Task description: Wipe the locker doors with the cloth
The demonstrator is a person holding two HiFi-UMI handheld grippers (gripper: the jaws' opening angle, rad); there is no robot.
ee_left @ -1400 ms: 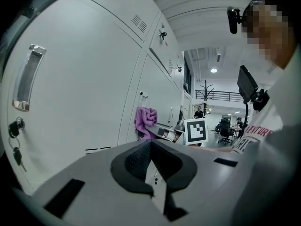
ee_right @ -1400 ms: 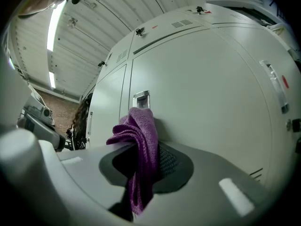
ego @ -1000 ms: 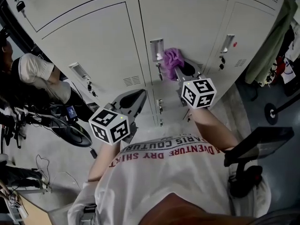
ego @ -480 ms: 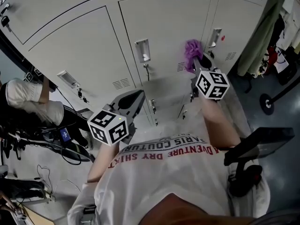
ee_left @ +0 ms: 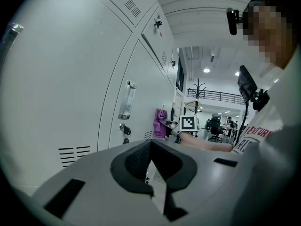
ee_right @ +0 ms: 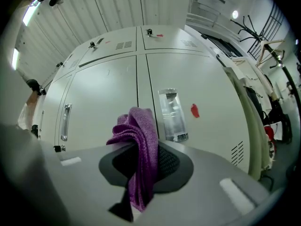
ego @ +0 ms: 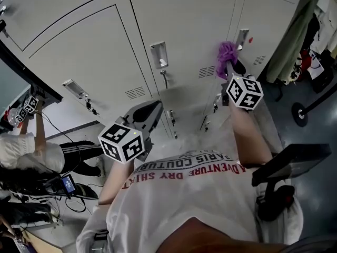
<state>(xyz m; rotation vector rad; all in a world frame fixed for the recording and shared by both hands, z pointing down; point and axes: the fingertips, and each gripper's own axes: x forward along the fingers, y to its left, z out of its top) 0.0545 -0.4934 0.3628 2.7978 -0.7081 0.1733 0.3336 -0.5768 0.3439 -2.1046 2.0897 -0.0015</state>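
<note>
A purple cloth (ego: 227,55) (ee_right: 139,147) is pinched in my right gripper (ego: 232,70) (ee_right: 141,166), which is shut on it. The cloth is bunched up against a pale grey locker door (ego: 184,30) (ee_right: 188,79), close to that door's clear handle (ego: 241,38) (ee_right: 172,114). My left gripper (ego: 150,115) (ee_left: 153,166) hangs lower and to the left, away from the doors, its jaws closed with nothing between them. From the left gripper view the cloth (ee_left: 161,124) and the right gripper's marker cube (ee_left: 188,123) show further along the row of lockers.
More locker doors with handles (ego: 159,55) and key locks stretch left. A person (ego: 31,157) stands at the far left among cables on the floor. Green clothing (ego: 292,36) hangs beside the lockers at the right. A black stand (ego: 287,165) is near my right side.
My right gripper carried the cloth rightward along the doors, from the middle door's handle to the right-hand door's handle. The left gripper stayed put.
</note>
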